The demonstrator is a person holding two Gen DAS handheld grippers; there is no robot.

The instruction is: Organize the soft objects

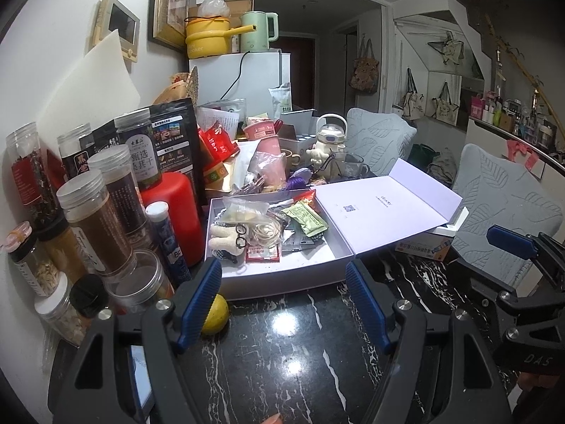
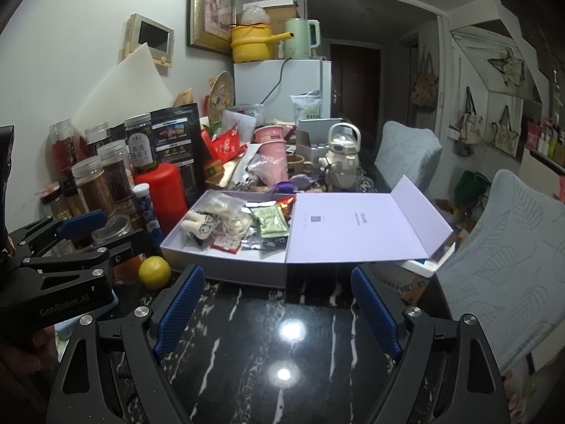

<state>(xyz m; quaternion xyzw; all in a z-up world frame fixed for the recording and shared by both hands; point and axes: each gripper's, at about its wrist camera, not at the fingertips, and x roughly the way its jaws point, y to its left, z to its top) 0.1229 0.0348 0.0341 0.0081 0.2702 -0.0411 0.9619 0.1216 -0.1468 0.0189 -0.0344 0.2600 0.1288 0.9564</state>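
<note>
An open lavender box lies on the black marble table, its lid folded out to the right. Inside lie a small beige plush doll with glasses, a clear bag, a green sachet, a red packet and rubber bands. My left gripper is open and empty, just in front of the box. My right gripper is open and empty, in front of the box. Each gripper shows in the other's view: the right, the left.
Jars and bottles crowd the left side, with a red canister. A yellow lemon lies beside the box's front left corner. Cups, packets and a teapot stand behind. Grey chairs stand to the right.
</note>
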